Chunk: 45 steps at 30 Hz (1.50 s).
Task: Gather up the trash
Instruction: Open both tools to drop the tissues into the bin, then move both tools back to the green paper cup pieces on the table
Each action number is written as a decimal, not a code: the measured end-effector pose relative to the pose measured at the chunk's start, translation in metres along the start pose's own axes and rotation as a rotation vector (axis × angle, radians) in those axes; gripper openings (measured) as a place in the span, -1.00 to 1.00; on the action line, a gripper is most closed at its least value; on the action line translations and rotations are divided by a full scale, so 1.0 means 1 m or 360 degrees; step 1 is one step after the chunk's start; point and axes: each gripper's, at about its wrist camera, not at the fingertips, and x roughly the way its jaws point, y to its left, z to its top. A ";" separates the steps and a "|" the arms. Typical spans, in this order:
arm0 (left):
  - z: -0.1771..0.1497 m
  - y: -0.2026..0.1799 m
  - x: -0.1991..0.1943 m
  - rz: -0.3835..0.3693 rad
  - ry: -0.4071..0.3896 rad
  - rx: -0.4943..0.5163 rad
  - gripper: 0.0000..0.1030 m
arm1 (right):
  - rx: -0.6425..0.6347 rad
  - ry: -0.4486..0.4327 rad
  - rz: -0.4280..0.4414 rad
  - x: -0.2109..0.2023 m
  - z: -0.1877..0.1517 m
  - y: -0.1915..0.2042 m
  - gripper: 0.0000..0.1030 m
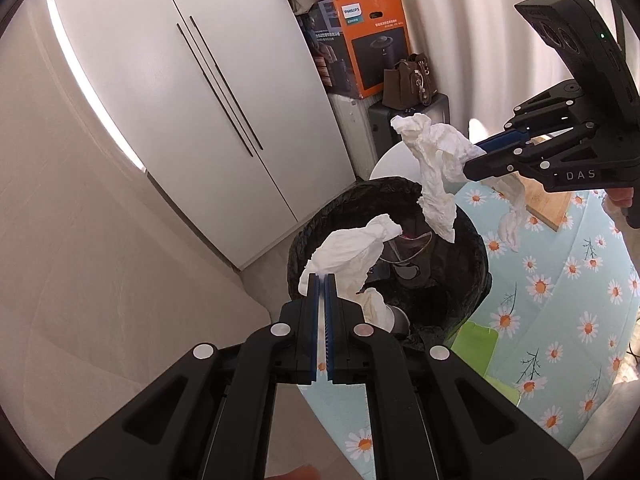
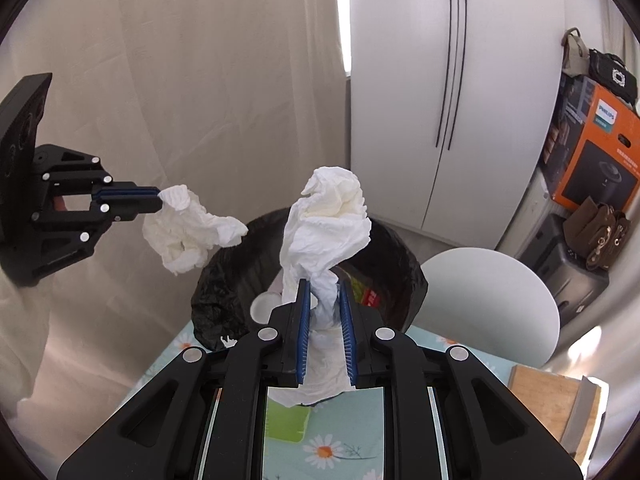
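The left gripper (image 1: pixel 322 280) pinches a tissue (image 1: pixel 352 254) tight. The right gripper (image 2: pixel 324 300) squeezes a bigger tissue (image 2: pixel 328 224). Both hang over the bin (image 1: pixel 472 248), so letting go should drop them in. The bin stands beside the table (image 1: pixel 560 300).

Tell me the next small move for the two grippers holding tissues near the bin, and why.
Probably carry both a little further over the black-lined bin and open. The left gripper pinches its tissue at the bin's near rim; the right gripper holds its tissue just before the opening.
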 end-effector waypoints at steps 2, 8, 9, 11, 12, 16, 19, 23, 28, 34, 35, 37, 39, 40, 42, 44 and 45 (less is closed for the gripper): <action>0.007 -0.001 0.016 -0.0020 -0.0011 0.0012 -0.94 | -0.0018 0.0016 0.0017 0.013 0.003 -0.003 -0.71; 0.019 0.001 0.069 -0.0106 0.0012 -0.0007 -0.94 | -0.0026 0.0113 0.0049 0.057 0.005 -0.023 -0.71; 0.020 0.001 0.077 -0.0118 0.0019 -0.0012 -0.94 | -0.0021 0.0125 0.0056 0.063 0.005 -0.026 -0.71; 0.020 0.001 0.091 -0.0140 0.0034 -0.0018 -0.94 | -0.0013 0.0147 0.0070 0.076 0.005 -0.031 -0.71; 0.020 0.000 0.098 -0.0149 0.0040 -0.0018 -0.93 | -0.0010 0.0158 0.0075 0.081 0.004 -0.032 -0.71; 0.018 -0.002 0.121 -0.0173 0.0065 -0.0018 -0.93 | 0.0005 0.0198 0.0095 0.102 0.002 -0.036 -0.71; 0.016 -0.003 0.137 -0.0198 0.0091 -0.0033 -0.93 | 0.0007 0.0215 0.0117 0.116 0.004 -0.040 -0.70; 0.012 -0.005 0.153 -0.0233 0.0129 -0.0050 -0.93 | 0.0029 0.0241 0.0125 0.131 0.003 -0.046 -0.70; 0.003 -0.008 0.155 -0.0255 0.0148 -0.0083 -0.46 | 0.0040 0.0232 0.0129 0.135 0.001 -0.047 -0.31; -0.006 0.005 0.118 -0.0239 0.0048 -0.0183 0.73 | -0.0004 0.0150 0.0050 0.108 0.001 -0.039 0.49; -0.008 0.008 0.112 -0.0229 0.0041 -0.0202 0.88 | -0.0015 0.0135 0.0008 0.102 0.000 -0.038 0.67; -0.013 0.013 0.099 -0.0207 0.0019 -0.0231 0.87 | -0.0019 0.0105 -0.0029 0.092 -0.002 -0.034 0.68; -0.020 0.016 0.088 -0.0191 0.0021 -0.0243 0.88 | -0.0006 0.0095 -0.0034 0.081 -0.004 -0.031 0.68; -0.024 0.017 0.084 -0.0182 0.0033 -0.0247 0.88 | -0.0001 0.0094 -0.0045 0.077 -0.005 -0.029 0.68; -0.031 0.017 0.076 -0.0177 0.0059 -0.0253 0.88 | 0.0006 0.0095 -0.0065 0.070 -0.007 -0.024 0.69; -0.037 0.014 0.070 -0.0164 0.0076 -0.0260 0.88 | 0.0014 0.0095 -0.0069 0.060 -0.012 -0.019 0.69; -0.041 0.013 0.065 -0.0163 0.0081 -0.0267 0.88 | 0.0019 0.0093 -0.0074 0.055 -0.015 -0.017 0.70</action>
